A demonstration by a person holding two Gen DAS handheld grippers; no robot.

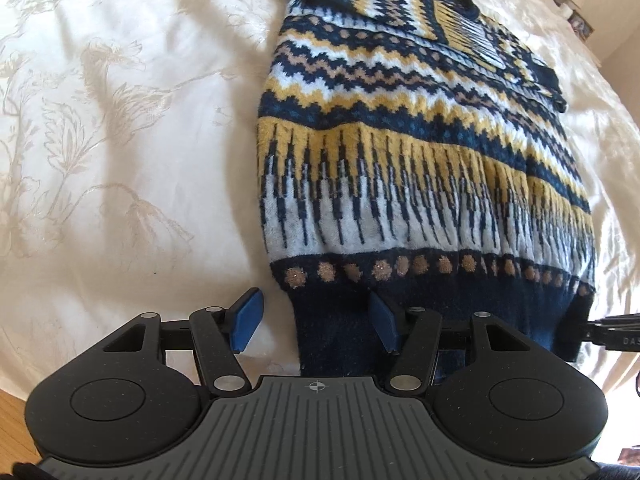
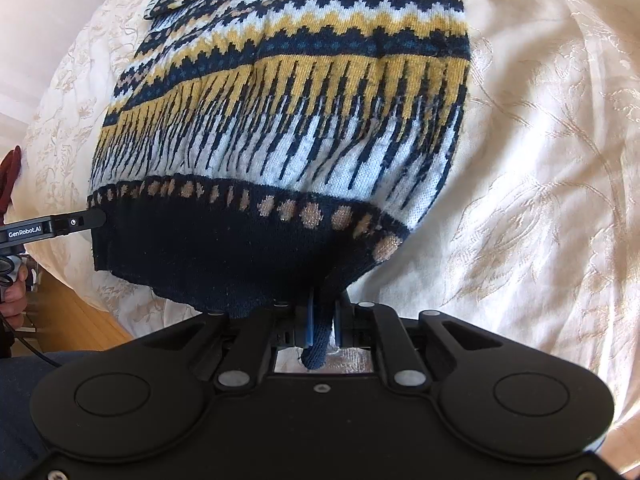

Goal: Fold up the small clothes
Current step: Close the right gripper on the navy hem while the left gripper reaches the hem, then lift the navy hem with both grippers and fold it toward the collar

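Two hand-held grippers meet the navy hem of a patterned knit sweater [image 1: 420, 152] lying flat on a cream floral bedspread [image 1: 120, 120]. On the left, the left gripper [image 1: 316, 326] has its blue fingers spread apart, straddling the hem's left corner. On the right, the right gripper [image 2: 321, 326] is clamped on the hem's right corner, a pinch of navy knit bunched between its fingers.
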